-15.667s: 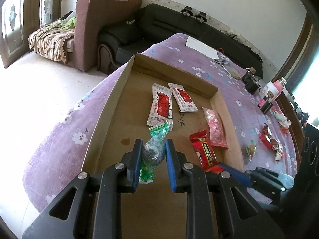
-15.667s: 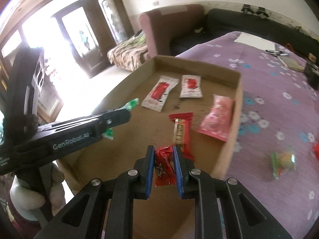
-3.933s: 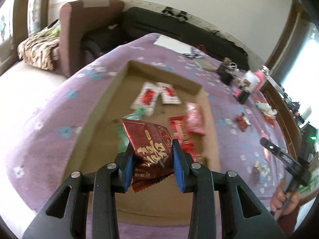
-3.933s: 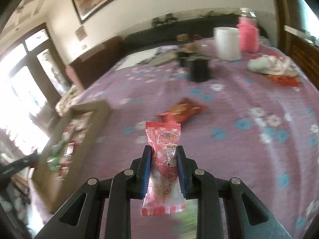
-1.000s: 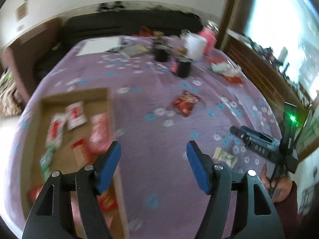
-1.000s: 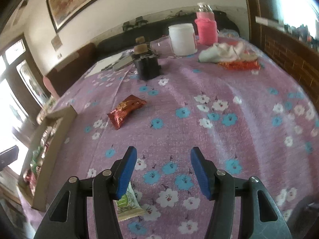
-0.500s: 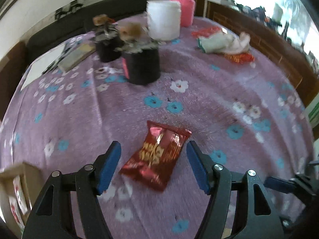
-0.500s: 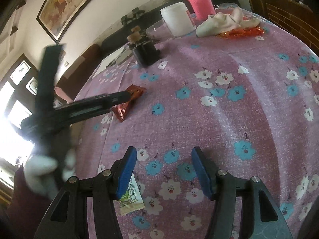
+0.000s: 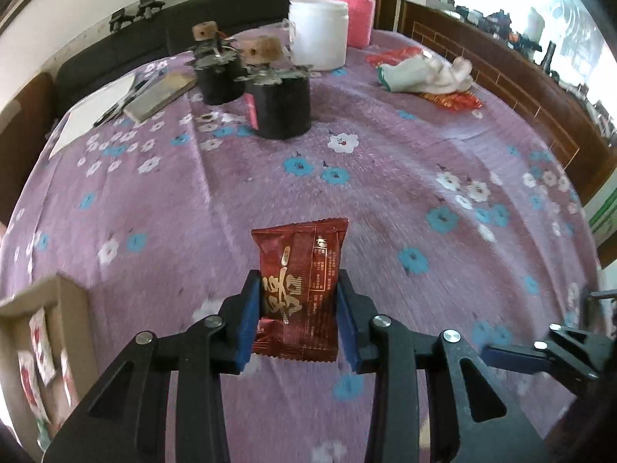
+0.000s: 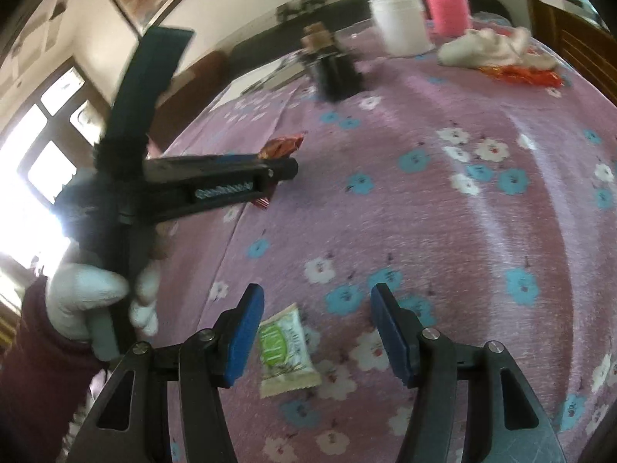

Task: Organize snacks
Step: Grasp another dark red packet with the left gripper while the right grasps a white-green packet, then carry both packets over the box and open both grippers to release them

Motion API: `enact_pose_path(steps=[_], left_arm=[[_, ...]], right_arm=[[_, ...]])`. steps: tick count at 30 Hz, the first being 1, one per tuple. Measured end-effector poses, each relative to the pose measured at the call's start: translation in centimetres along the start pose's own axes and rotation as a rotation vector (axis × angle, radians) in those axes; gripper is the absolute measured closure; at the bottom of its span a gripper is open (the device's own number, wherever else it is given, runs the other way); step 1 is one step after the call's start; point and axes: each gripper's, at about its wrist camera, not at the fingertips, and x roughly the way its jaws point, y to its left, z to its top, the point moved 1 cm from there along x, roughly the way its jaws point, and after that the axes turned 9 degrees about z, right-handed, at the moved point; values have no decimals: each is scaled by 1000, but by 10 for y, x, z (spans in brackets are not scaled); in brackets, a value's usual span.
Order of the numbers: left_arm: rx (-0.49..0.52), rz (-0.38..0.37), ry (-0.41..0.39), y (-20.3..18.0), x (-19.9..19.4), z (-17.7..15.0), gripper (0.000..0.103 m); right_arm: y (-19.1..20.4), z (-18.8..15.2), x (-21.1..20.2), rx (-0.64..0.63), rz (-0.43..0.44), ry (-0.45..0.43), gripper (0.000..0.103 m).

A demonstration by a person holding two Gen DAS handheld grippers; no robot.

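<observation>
A dark red snack packet [image 9: 304, 270] lies on the purple flowered tablecloth [image 9: 385, 177]. My left gripper [image 9: 299, 289] has its jaws closing, and both blue pads touch the packet's side edges. The right wrist view shows that gripper [image 10: 277, 171] from the side, with the red packet [image 10: 283, 144] sticking out past its tip. My right gripper [image 10: 316, 308] is open just above a green and white snack packet [image 10: 287, 351], which lies nearer its left finger and is untouched. The cardboard box [image 9: 65, 308] holding snacks shows at the lower left.
Two black pots with cork tops [image 9: 283, 108], a white jar [image 9: 318, 34] and a pink bottle [image 9: 354, 19] stand at the far side. A white cloth [image 9: 424, 73] lies on red wrappers [image 9: 449, 100]. A white-gloved hand [image 10: 88, 297] holds the left gripper.
My left gripper came down and forward over the red packet, and its jaws narrowed from wide apart onto the packet's edges. The right gripper stayed open over the green packet.
</observation>
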Motion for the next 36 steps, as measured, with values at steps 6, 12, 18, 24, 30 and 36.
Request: enact_pose_path(steps=[6, 12, 18, 24, 30, 36], left_arm=[[-96, -31, -17, 28, -40, -27, 69], [-179, -29, -42, 57, -72, -68, 69], [-279, -4, -61, 91, -93, -108, 69], [-411, 28, -87, 139, -110, -152, 69], [-514, 90, -92, 195, -130, -191, 69], [-480, 167, -91, 228, -142, -196, 69]], right_arm=[[37, -13, 16, -201, -65, 66, 45], [49, -19, 18, -268, -121, 52, 71], [36, -14, 8, -212, -132, -5, 71], [18, -8, 4, -127, -152, -43, 71], [17, -6, 5, -119, -186, -59, 71], [53, 3, 13, -133, -185, -27, 71]])
